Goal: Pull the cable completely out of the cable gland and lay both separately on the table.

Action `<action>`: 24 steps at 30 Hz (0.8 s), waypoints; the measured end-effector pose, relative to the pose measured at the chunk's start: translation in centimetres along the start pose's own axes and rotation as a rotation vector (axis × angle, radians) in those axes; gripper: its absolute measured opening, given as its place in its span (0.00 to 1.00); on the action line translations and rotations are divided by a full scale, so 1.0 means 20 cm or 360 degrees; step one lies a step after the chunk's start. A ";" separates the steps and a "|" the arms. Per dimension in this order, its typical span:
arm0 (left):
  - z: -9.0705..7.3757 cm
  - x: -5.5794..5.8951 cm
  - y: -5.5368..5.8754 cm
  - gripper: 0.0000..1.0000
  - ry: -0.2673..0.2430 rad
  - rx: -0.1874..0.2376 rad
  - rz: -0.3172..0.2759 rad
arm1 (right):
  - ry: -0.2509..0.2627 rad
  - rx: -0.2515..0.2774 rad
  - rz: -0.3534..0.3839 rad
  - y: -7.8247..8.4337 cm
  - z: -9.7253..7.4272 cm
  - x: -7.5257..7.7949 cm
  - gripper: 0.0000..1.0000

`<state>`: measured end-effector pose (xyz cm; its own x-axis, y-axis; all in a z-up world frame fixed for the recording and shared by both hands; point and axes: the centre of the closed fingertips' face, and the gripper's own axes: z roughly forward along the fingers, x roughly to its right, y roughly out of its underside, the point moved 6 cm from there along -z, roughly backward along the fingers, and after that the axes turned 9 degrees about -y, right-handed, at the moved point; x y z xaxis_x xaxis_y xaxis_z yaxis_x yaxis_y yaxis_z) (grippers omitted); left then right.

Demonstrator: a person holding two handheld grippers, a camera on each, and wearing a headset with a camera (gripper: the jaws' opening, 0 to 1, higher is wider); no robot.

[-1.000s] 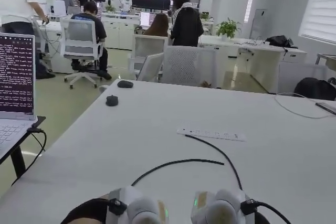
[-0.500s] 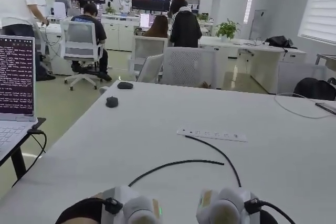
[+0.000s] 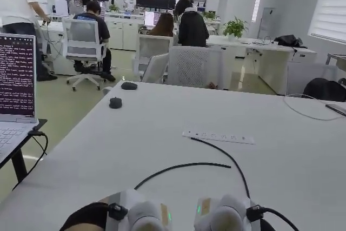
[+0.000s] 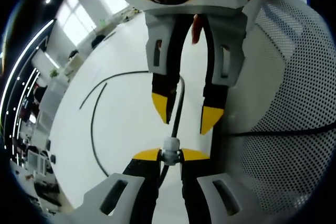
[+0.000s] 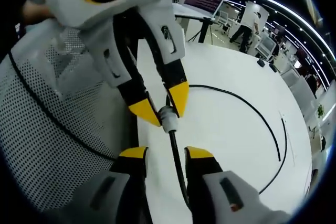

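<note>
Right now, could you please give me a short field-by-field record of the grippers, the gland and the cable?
Left gripper: shut on the cable gland
Right gripper: open, jaws either side of the cable, close to the gland
Cable: passes through the gland; the rest curves over the white table
Task state: cable not yet pulled out

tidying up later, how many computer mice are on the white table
2. The nearer mouse lies by the left edge of the table; the farther mouse sits just beyond it, toward the far corner. More may lie outside the picture.
</note>
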<state>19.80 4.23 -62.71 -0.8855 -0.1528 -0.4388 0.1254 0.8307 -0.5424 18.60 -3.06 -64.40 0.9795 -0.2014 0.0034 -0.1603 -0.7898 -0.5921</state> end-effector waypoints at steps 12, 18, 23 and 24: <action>0.01 -0.02 0.03 0.14 -0.0020 -0.0052 -0.0001 | 0.0085 -0.0036 -0.0032 0.02 -0.03 0.05 0.03; 0.01 -0.04 0.07 0.14 -0.0047 -0.0122 -0.0035 | 0.0124 -0.0081 0.0026 0.06 -0.05 0.08 0.03; 0.01 -0.04 0.08 0.14 -0.0062 -0.0140 -0.0046 | 0.0147 -0.0071 0.0056 0.07 -0.06 0.08 0.04; 0.01 -0.05 0.08 0.14 -0.0065 -0.0147 -0.0052 | 0.0151 -0.0072 0.0056 0.07 -0.06 0.09 0.04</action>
<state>20.91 5.67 -63.31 -0.8691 -0.2012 -0.4519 0.0530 0.8705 -0.4894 19.91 -5.27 -64.21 0.9577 -0.2814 0.0608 -0.2017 -0.8064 -0.5560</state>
